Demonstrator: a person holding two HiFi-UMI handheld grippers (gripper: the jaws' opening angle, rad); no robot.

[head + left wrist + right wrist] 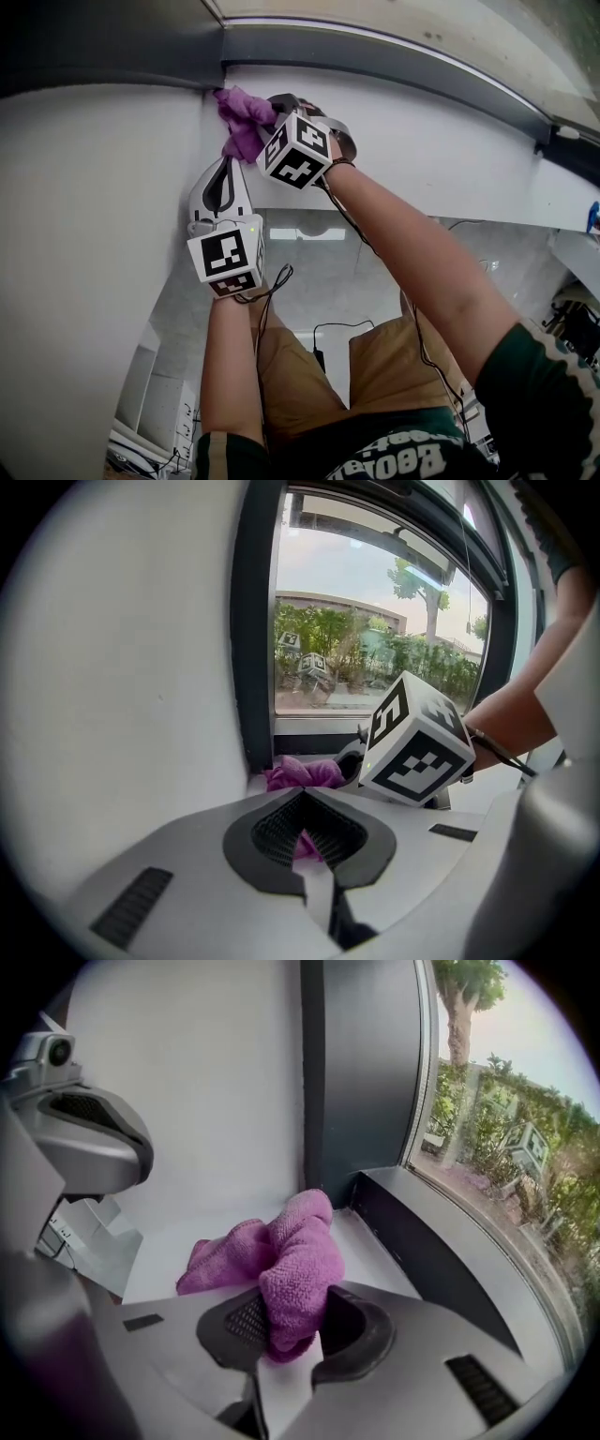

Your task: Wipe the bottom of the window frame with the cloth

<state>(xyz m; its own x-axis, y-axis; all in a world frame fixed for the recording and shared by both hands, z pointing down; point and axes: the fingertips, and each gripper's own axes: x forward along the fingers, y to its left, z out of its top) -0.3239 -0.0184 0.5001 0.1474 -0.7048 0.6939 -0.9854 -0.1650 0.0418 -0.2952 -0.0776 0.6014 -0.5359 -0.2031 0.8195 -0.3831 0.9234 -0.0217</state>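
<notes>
Purple cloth [246, 117] held in the corner at the left end of the window frame's bottom rail [394, 56].

In the head view, the cloth is seen upper centre-left, bunched on the white sill [216, 1232] where the wall [94, 234] meets the rail. The right gripper [291, 1326] is clamped on the cloth, and its forearm is stretched up from the lower right. The rail's long axis runs from that corner towards the right edge, so a wipe would likely be carried rightwards. The left gripper [305, 832] is held just below the cloth with its jaws drawn together. A purple sliver shows in its hollow, but whether it is pinched cannot be told.
</notes>
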